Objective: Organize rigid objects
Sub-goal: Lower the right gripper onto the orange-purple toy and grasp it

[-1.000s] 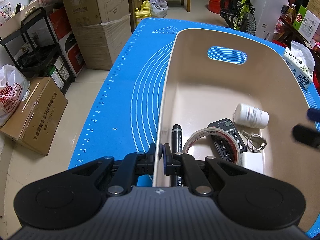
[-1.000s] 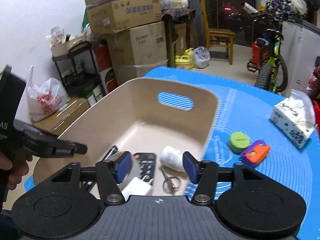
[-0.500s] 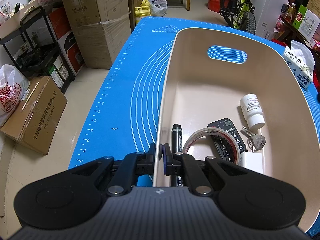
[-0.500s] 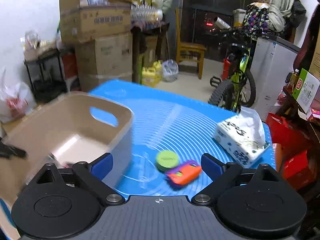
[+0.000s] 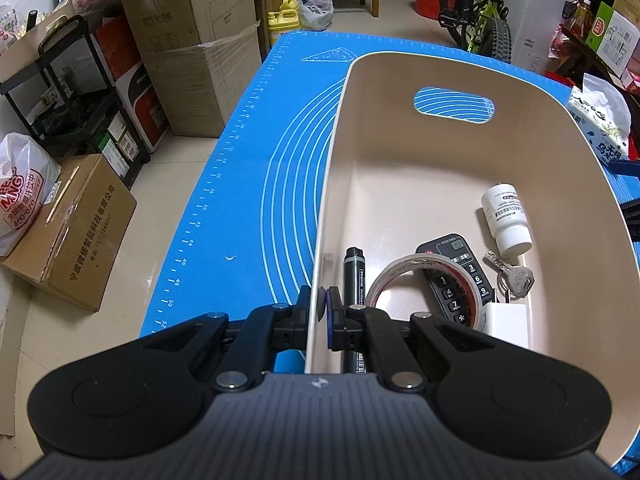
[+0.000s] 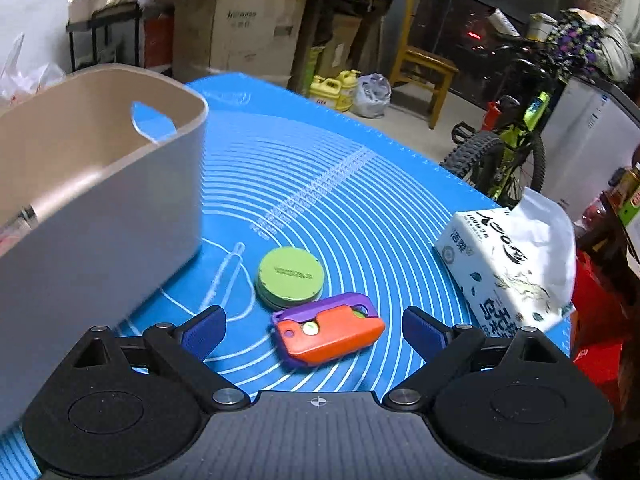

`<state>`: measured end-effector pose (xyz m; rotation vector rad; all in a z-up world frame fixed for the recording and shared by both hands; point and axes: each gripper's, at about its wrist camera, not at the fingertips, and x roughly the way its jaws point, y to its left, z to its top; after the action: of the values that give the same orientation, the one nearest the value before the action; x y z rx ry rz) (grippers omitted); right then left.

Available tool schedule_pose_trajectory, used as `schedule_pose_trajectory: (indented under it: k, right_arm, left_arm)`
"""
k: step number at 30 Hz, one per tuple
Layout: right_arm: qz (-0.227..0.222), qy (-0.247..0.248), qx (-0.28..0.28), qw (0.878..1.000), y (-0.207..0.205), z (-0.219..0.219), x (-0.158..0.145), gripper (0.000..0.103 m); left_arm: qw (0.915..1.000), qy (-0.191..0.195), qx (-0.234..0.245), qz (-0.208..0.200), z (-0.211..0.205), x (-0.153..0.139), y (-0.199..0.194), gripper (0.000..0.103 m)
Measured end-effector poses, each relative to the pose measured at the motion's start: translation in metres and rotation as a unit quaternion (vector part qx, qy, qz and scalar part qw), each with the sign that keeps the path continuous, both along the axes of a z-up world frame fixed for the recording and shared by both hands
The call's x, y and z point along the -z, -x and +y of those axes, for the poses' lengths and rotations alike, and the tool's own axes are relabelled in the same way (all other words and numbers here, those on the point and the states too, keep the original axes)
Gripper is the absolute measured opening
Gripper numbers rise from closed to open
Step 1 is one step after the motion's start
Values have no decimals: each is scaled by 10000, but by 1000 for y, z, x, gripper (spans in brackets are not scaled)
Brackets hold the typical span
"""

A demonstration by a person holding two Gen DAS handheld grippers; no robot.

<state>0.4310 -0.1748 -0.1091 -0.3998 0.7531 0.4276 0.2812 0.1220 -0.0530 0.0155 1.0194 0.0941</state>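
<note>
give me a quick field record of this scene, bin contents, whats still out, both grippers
bin: beige, on blue mat
in bin: marker, tape roll, remote, white bottle, keys, white charger
still on mat: green round case, orange and purple toy, tissue pack
left gripper: shut on bin wall
right gripper: open, toy between its fingers, no contact

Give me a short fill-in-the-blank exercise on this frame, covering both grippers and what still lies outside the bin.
1. The left gripper is shut on the bin's ____.
2. The right gripper is ____, with the orange and purple toy between its fingers.
3. The round disc on the blue mat is ____ in colour.
4. The white bottle lies ____ the bin.

Missing words: wall; open; green; inside
</note>
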Motion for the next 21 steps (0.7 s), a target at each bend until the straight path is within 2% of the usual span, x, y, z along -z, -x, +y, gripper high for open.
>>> schedule_pose_trajectory:
  k: [7, 10, 14, 15, 21]
  right_arm:
    - [134, 54, -103, 9998, -25, 0, 30, 92]
    - [140, -222, -88, 9996, -30, -5, 34, 90]
    - [264, -612, 13, 9978, -29, -15, 36, 81]
    - [249, -638, 49, 9976, -28, -16, 36, 78]
    - [240, -671, 282, 9971, -24, -14, 35, 78]
  left_arm:
    - [10000, -6, 20, 13, 0, 0, -1, 9]
    - [10000, -30, 31, 18, -1, 0, -1, 9]
    - [10000, -41, 30, 14, -1, 0, -1, 9]
    - [10000, -43, 28, 11, -1, 0, 0, 9]
    - [10000, -37, 12, 18, -2, -1, -1, 9]
